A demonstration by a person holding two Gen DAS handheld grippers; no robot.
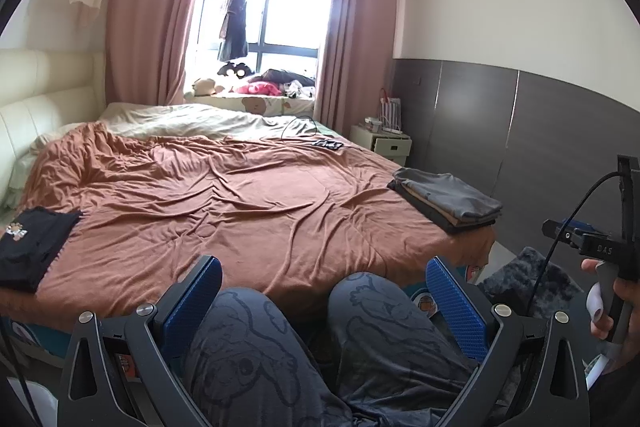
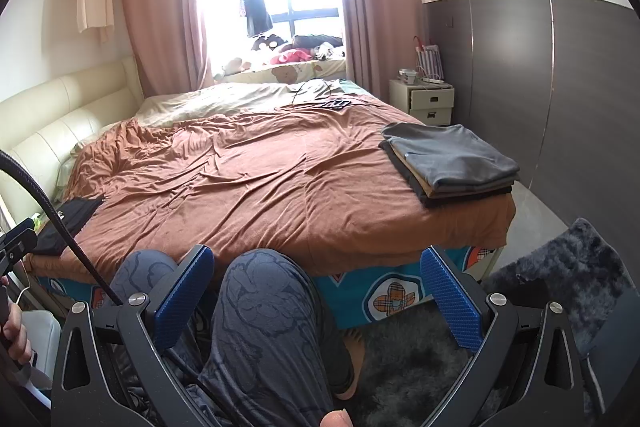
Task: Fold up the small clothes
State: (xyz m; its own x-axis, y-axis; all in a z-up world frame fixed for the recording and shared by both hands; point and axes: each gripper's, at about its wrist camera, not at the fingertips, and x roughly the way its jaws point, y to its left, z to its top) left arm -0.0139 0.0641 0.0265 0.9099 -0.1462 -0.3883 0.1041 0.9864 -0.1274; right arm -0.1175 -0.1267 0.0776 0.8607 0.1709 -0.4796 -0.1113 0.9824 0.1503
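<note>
You are sitting at the near edge of the bed, knees up between the fingers of both tools, and nothing is in hand. Your left gripper has its blue pads spread wide apart, with only your patterned trouser legs between them. Your right gripper is likewise spread wide and holds nothing.

As far as the work goes, most of it looks done. A neat stack of folded clothes sits on the right near corner of the brown cover: a grey piece on top, a tan one under it and something dark at the bottom, edges roughly squared. That pile needs no more from you, judging by how flat it lies.

What seems left is the black garment at the left near edge of the bed, well apart from the stack. It lies fairly flat with a small printed figure showing at its left side; it may be already partly folded, but I cannot tell how many layers it has. In the right wrist view it shows only as a dark shape behind the cable.

The middle of the cover is bare and wrinkled, so you have room there to spread that piece. I judge the task late, with one item to finish.
</note>
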